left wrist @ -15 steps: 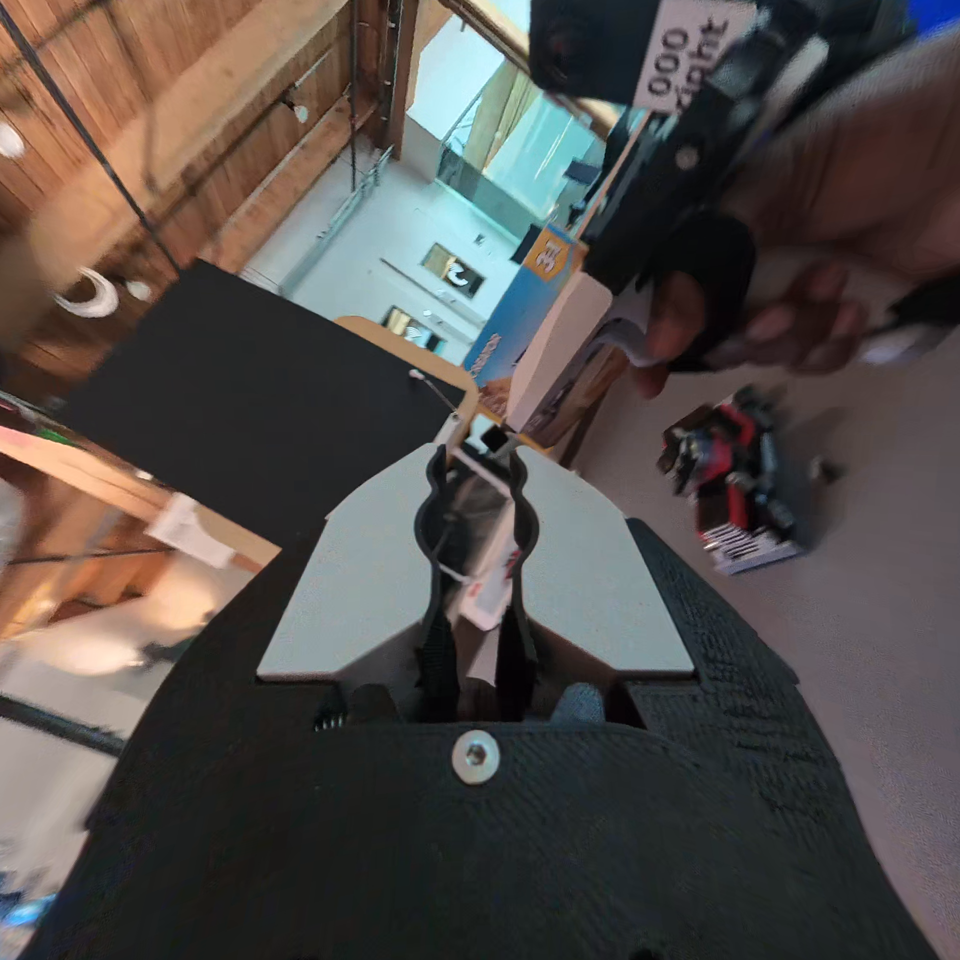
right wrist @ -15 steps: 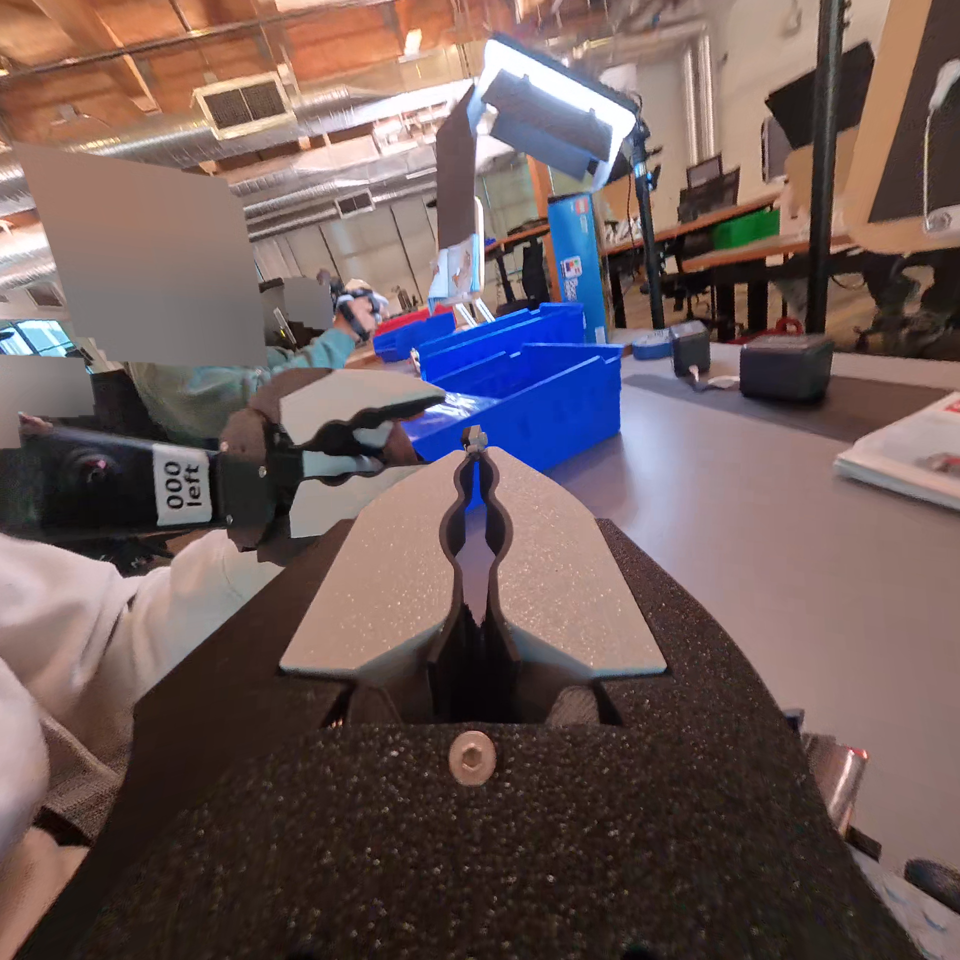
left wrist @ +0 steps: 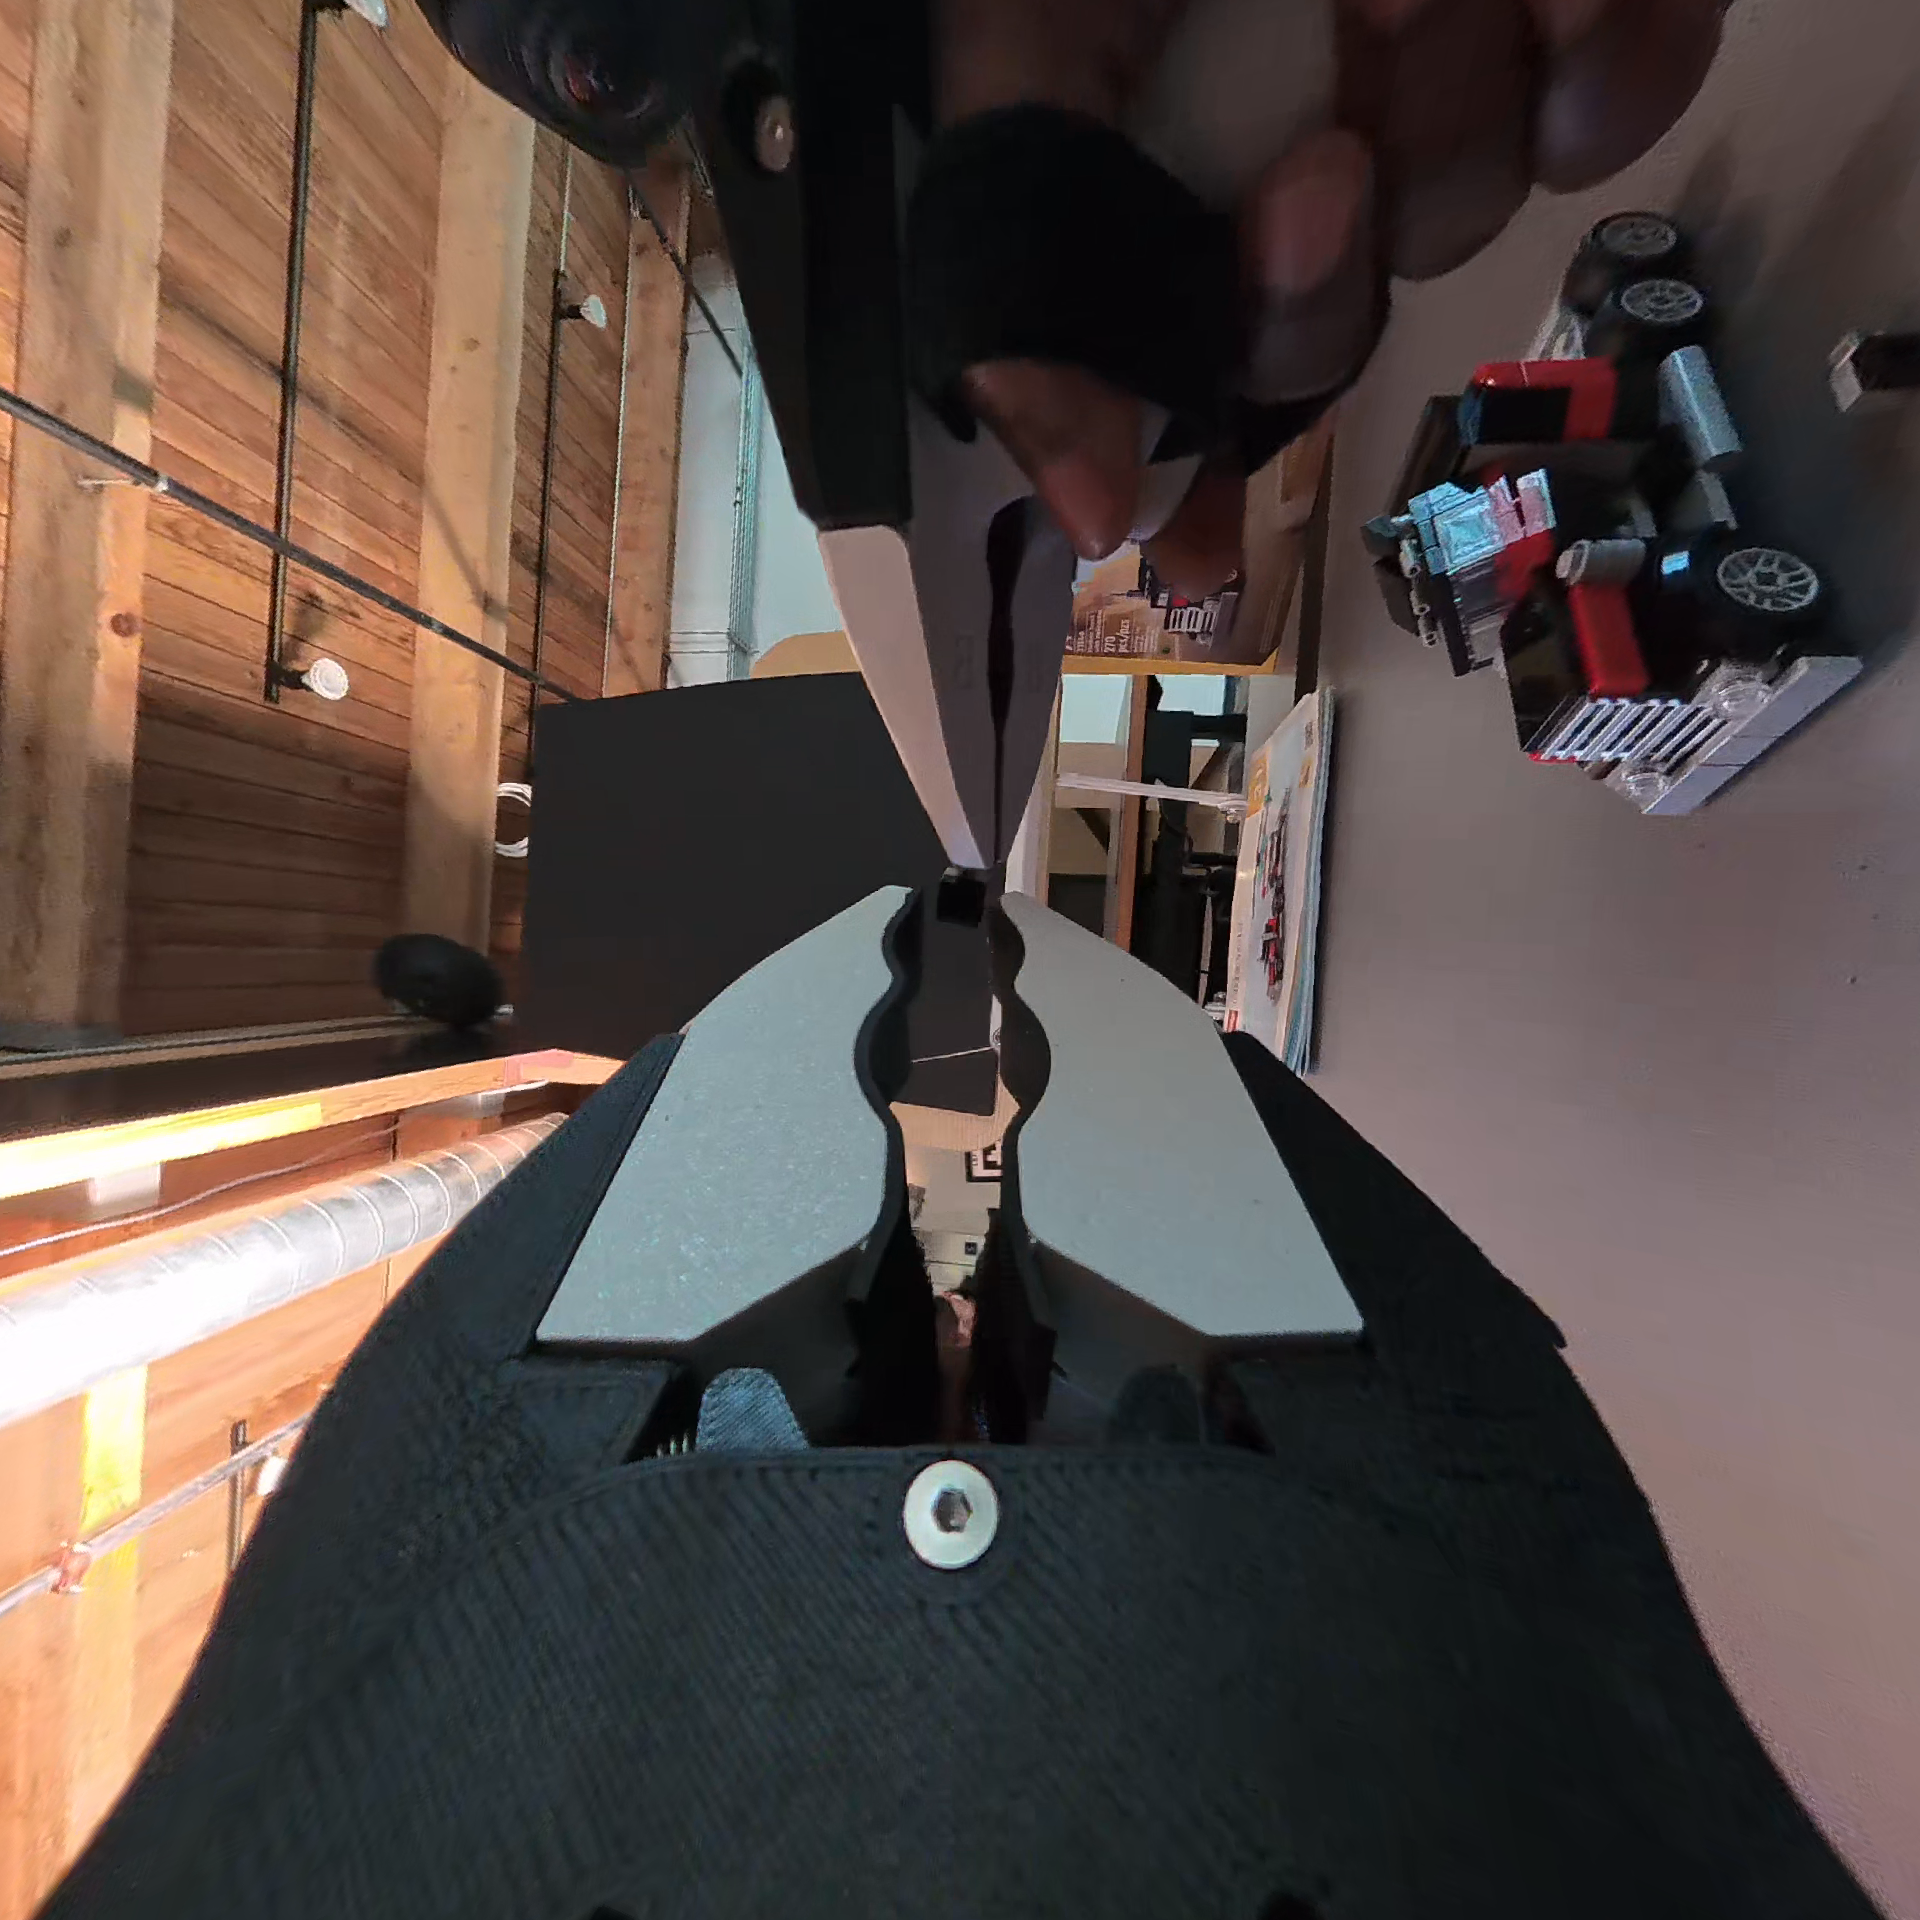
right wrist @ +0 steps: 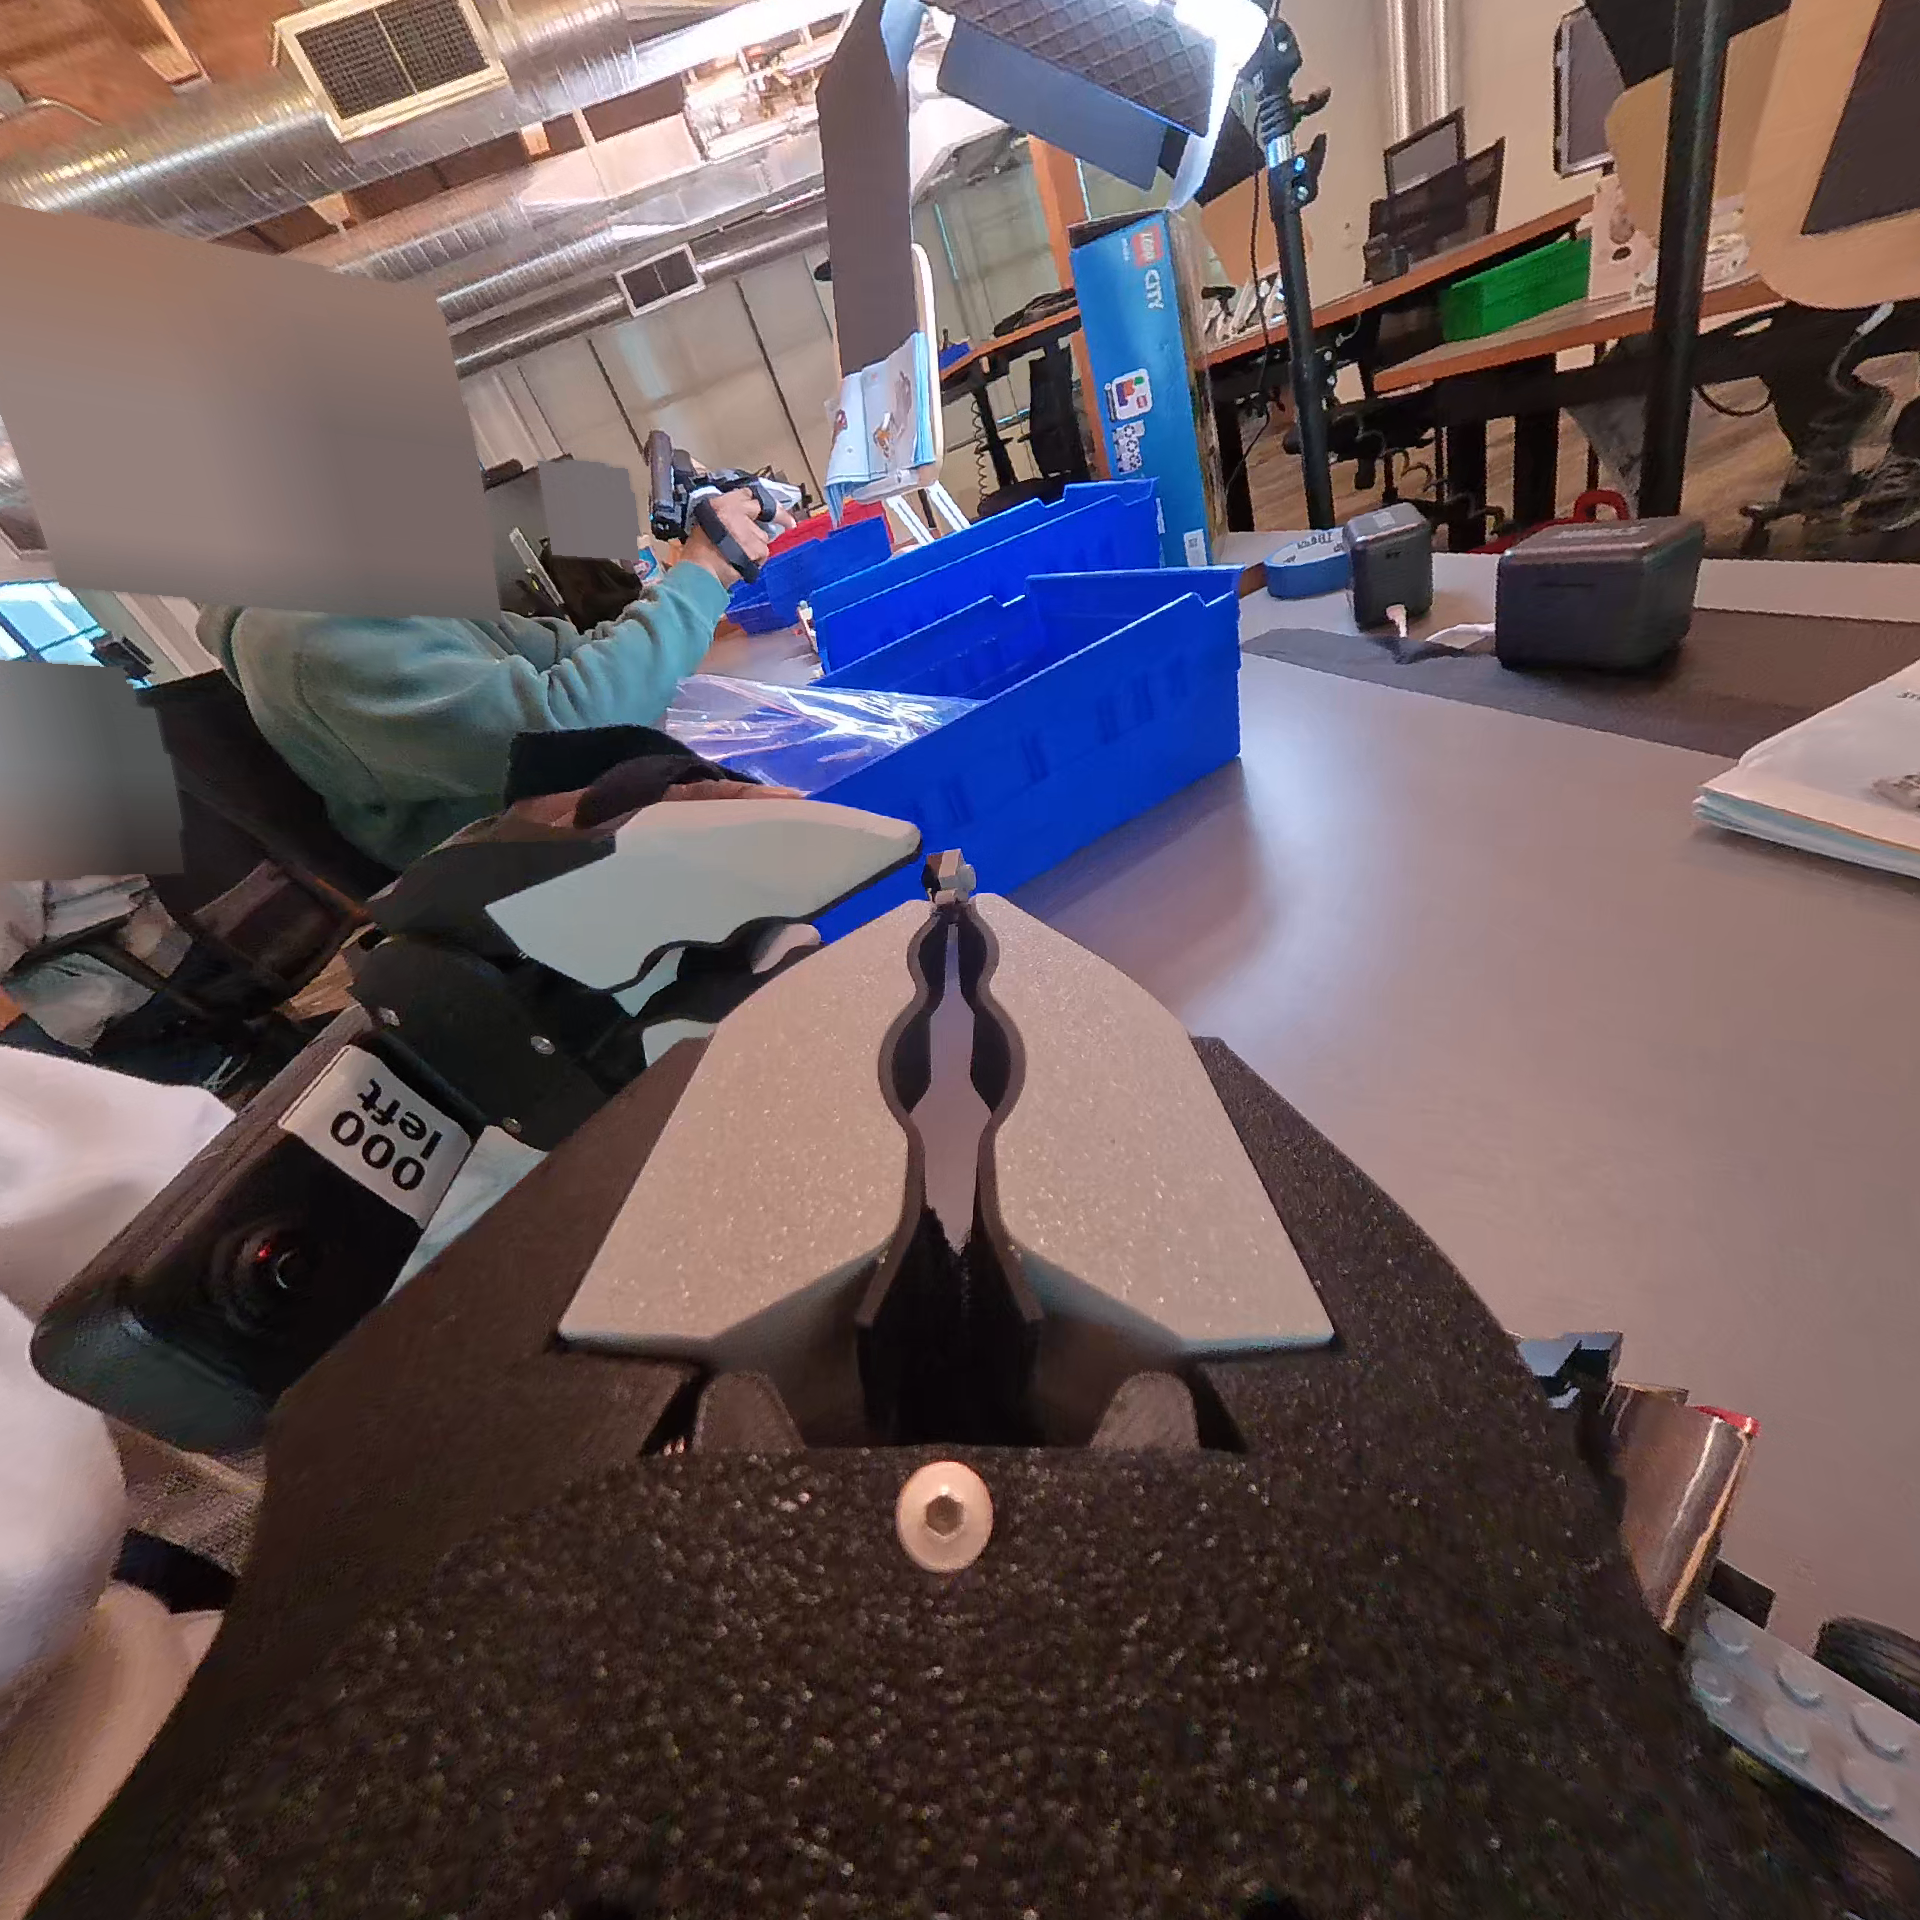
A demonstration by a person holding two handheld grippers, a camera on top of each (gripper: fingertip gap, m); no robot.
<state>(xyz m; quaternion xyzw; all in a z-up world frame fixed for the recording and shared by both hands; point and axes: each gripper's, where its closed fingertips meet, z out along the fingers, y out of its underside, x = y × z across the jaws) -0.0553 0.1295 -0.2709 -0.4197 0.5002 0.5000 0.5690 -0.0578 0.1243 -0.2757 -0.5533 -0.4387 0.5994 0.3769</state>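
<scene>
Held above the grey table [right wrist: 1558, 935], the right gripper [right wrist: 948, 902] pinches a tiny grey plastic toy brick [right wrist: 945, 878] at its closed tips, while the left gripper's [left wrist: 961, 904] slightly parted fingers flank the light, rigid, easily dropped piece

The table [right wrist: 1558, 935] is looking plain grey, with a darker grey strip [right wrist: 1558, 675] lying along its far edge. The bins [right wrist: 1039, 707] on it are shining bright blue. The toy truck [left wrist: 1600, 582] is showing red, black and silver, with a striped white and black grille. Both grippers are wearing speckled grey jaws with black inner edges and rough black bodies. The tiny brick [right wrist: 948, 876] at the right gripper [right wrist: 948, 902] tip is looking grey and black. The tape roll [right wrist: 1304, 561] is glowing blue. The tall box [right wrist: 1143, 384] is showing blue too.
</scene>
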